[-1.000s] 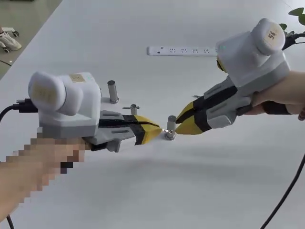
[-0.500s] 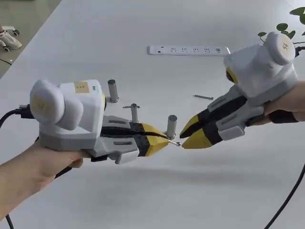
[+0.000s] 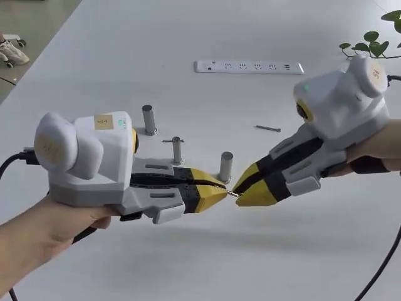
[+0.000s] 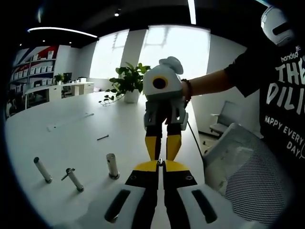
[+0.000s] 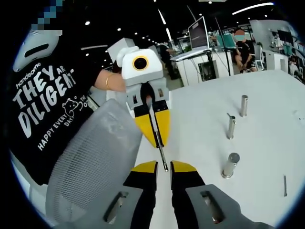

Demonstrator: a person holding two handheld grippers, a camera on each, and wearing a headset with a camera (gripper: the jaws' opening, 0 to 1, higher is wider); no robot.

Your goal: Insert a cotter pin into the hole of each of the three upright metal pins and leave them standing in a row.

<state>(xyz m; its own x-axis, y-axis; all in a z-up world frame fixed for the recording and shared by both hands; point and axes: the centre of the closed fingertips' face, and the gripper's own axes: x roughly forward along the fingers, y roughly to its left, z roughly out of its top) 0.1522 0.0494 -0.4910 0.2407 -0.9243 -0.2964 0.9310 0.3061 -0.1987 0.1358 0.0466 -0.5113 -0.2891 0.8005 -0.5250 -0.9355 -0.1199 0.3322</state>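
A smooth white table (image 3: 188, 37) is spreading across the head view. The left tool (image 3: 224, 193), a blocky grey-white shell with black jaws ending in yellow wedge tips, is reaching in from the lower left. Its jaws are pinching tight on the held cotter (image 5: 160, 148), a thin steel sliver jutting straight out of the tips. The right tool (image 3: 241, 193), of the same build, is coming in from the right and pointing nose to nose at the left one. Its jaws are standing narrowly apart, with the cotter's free end sitting at the gap between them.

A long white strip (image 3: 249, 66) of sockets is lying flat near the top of the frame, and a leafy green plant (image 3: 369, 45) is showing at the upper right.

Three dull grey metal cylinders are standing upright in a slanting row just above the tools: the far pin (image 3: 148, 119), the middle pin (image 3: 177, 149) and the near pin (image 3: 225, 166). The near pin is standing just beside the tool tips. A fitted cotter (image 3: 169, 141) is crossing the middle pin's top. A loose cotter (image 3: 267, 128) is lying flat right of the row.
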